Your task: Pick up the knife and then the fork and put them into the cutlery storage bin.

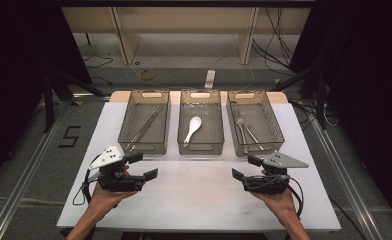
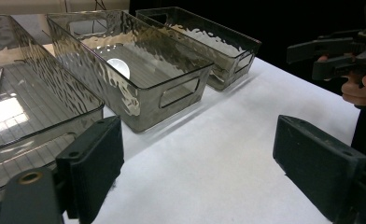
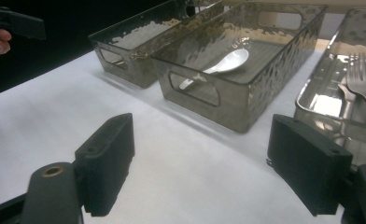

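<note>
At lower frame, left gripper [image 1: 144, 166] and right gripper [image 1: 245, 167] hover level over the desk [image 1: 194, 195], jaws apart, empty; forearms cut off below.

Both grippers [image 1: 144, 166] [image 1: 246, 168] black—grey three-cornered plates, trailing black cables, blocky fingers [image 2: 95, 165].

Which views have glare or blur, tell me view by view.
High view: evenly lit, soft overall, dark at both sides, white table bright. Left gripper view: glare patches on the rippled wall of the middle bin and on the nearest bin's floor; near jaws blurred. Right gripper view: glare on the spoon and the fork bin's floor; jaws soft.
</note>
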`<action>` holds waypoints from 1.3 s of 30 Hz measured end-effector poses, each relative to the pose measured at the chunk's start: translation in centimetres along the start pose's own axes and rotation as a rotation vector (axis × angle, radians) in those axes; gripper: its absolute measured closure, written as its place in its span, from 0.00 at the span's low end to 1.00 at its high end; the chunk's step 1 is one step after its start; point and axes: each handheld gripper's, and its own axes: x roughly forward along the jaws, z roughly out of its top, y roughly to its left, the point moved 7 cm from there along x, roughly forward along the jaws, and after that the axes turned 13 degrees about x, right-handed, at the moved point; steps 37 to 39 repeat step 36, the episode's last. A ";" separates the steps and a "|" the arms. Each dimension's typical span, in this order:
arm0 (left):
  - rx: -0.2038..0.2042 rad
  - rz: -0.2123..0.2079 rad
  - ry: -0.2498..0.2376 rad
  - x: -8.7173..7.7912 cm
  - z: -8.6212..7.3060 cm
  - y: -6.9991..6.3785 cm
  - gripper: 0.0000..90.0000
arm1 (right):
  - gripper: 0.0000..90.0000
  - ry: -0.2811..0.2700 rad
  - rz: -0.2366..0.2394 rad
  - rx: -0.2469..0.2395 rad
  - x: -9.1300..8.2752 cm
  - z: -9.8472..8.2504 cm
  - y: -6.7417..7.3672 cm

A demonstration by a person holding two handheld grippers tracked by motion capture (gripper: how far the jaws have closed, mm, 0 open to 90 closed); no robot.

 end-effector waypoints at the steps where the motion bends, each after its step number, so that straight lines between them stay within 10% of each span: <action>1: -0.002 -0.001 -0.001 0.0 0.0 0.0 0.17 | 0.25 0.001 0.000 0.004 -0.1 -0.2 0.0; 39: -0.002 -0.017 0.010 0.2 -0.1 -0.3 0.17 | 0.22 -0.004 -0.043 -0.001 -1.6 -1.6 -0.6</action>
